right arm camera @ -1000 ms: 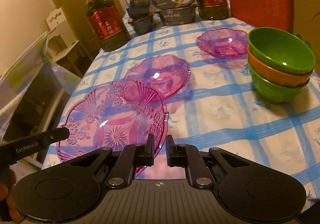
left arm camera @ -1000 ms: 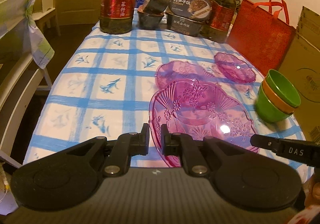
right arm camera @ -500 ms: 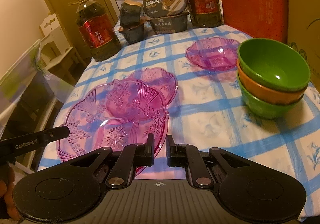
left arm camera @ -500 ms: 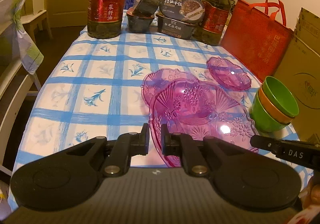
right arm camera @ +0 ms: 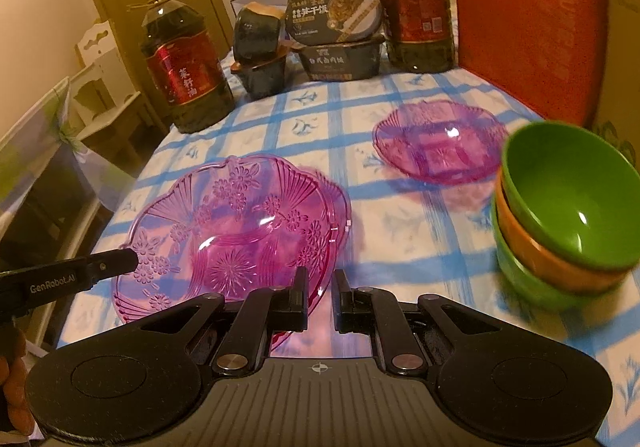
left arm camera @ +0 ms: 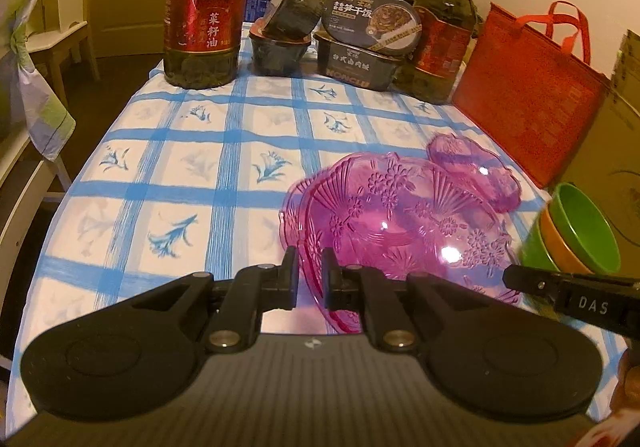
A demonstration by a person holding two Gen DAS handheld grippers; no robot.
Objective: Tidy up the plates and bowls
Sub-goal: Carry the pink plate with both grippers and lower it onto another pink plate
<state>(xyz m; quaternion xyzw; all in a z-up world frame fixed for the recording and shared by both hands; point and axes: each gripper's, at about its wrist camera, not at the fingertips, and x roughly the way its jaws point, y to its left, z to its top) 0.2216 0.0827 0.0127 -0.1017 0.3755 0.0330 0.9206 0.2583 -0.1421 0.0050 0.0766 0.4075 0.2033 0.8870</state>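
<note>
Both grippers hold one large pink glass plate (left arm camera: 404,223), which also shows in the right wrist view (right arm camera: 232,231). My left gripper (left arm camera: 309,279) is shut on its left rim. My right gripper (right arm camera: 320,295) is shut on its right rim. The large plate hangs just over a smaller pink plate (right arm camera: 340,199), whose rim peeks out at its far side (left arm camera: 288,207). Another small pink dish (right arm camera: 438,145) lies further back on the checked cloth (left arm camera: 180,175). A stack of green and orange bowls (right arm camera: 568,215) stands at the right.
Two big oil bottles (left arm camera: 204,11) (right arm camera: 414,3) and dark food boxes (left arm camera: 360,43) stand along the table's far end. A red bag (left arm camera: 532,87) and cardboard boxes line the right side. A chair (left arm camera: 24,59) stands off the left edge.
Both grippers carried the large pink plate forward over the table. It now covers most of the middle pink plate. The bowls look closer in the right wrist view.
</note>
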